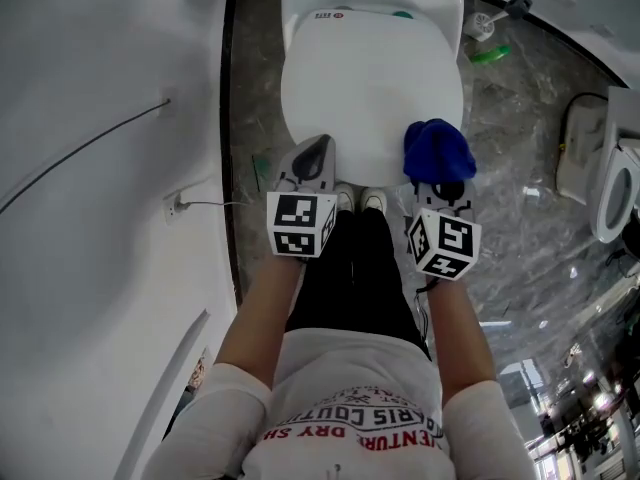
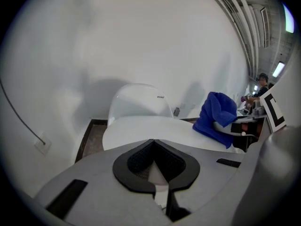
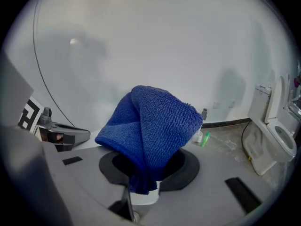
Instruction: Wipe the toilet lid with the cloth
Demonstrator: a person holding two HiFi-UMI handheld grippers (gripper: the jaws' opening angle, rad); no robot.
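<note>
The white toilet lid (image 1: 370, 78) is down, its front edge just ahead of both grippers. My right gripper (image 1: 440, 180) is shut on a bunched blue cloth (image 1: 437, 150) that hangs over the lid's front right corner. In the right gripper view the blue cloth (image 3: 150, 128) fills the space between the jaws and hides the lid. My left gripper (image 1: 312, 160) is shut with nothing in it, hovering at the lid's front left edge. The left gripper view shows the lid (image 2: 150, 128) ahead and the cloth (image 2: 217, 117) to the right.
A white wall (image 1: 100, 168) with a cable and socket (image 1: 175, 206) runs close on the left. A green bottle (image 1: 490, 55) and a toilet brush (image 1: 497, 15) lie on the marble floor (image 1: 520, 168) to the right. A second toilet (image 1: 610, 183) stands at far right.
</note>
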